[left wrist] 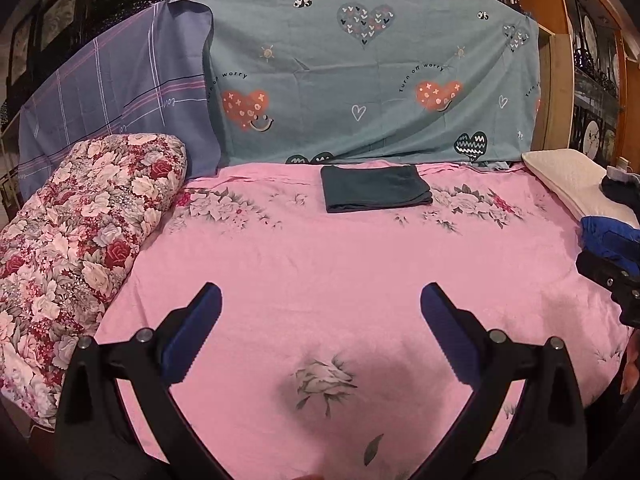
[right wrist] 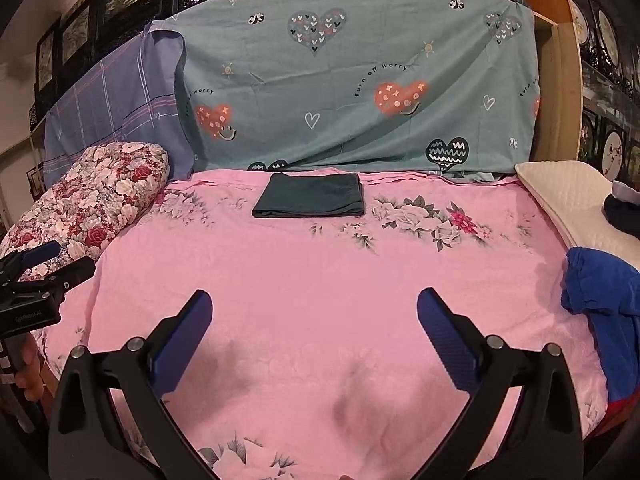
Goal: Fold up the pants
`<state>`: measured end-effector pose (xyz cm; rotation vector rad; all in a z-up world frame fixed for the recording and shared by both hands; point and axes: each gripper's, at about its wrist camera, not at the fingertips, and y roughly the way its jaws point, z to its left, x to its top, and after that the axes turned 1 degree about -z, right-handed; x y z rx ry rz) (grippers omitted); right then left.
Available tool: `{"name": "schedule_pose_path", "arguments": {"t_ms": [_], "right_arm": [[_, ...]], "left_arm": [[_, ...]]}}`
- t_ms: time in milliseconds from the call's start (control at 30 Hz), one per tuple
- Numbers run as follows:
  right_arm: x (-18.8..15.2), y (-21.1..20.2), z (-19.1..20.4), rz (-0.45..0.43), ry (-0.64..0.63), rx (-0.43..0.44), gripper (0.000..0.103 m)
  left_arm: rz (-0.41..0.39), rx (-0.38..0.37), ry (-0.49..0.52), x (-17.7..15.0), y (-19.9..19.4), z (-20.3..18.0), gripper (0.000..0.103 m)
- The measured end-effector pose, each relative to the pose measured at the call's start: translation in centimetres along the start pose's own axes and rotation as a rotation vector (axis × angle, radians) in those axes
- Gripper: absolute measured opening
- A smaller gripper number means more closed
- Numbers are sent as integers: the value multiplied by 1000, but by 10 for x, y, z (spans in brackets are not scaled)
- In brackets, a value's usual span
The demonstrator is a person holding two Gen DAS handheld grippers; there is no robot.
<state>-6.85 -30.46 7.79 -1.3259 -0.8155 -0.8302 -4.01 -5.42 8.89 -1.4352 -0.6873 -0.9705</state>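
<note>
Over near part of pink bedsheet (left wrist: pixel 320 264), my left gripper (left wrist: pixel 320 300) and right gripper (right wrist: pixel 314 304) both spread wide, empty. Dark folded pants (left wrist: pixel 374 188) lie far, centre. Blue garment (right wrist: pixel 600 292) at right: take next, by waistband, spread flat first.

Black left gripper (left wrist: pixel 320 308) and right gripper (right wrist: pixel 314 312), blue ridged fingers (right wrist: pixel 444 340), silver pivot screws.

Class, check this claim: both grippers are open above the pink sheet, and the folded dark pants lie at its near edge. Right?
Not quite. The folded dark pants lie at the far edge, by the green sheet, as the right wrist view shows. Both grippers, left and right, are open.
</note>
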Motion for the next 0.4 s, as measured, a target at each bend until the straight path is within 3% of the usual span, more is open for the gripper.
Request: {"name": "schedule_pose_path", "arguments": {"t_ms": [167, 400], "right_arm": [[-3, 5, -3, 17, 10, 1, 102], [-6, 11, -7, 29, 14, -11, 102]], "left_arm": [[15, -29, 4, 0, 6, 0, 101], [22, -14, -1, 1, 14, 1, 101]]}}
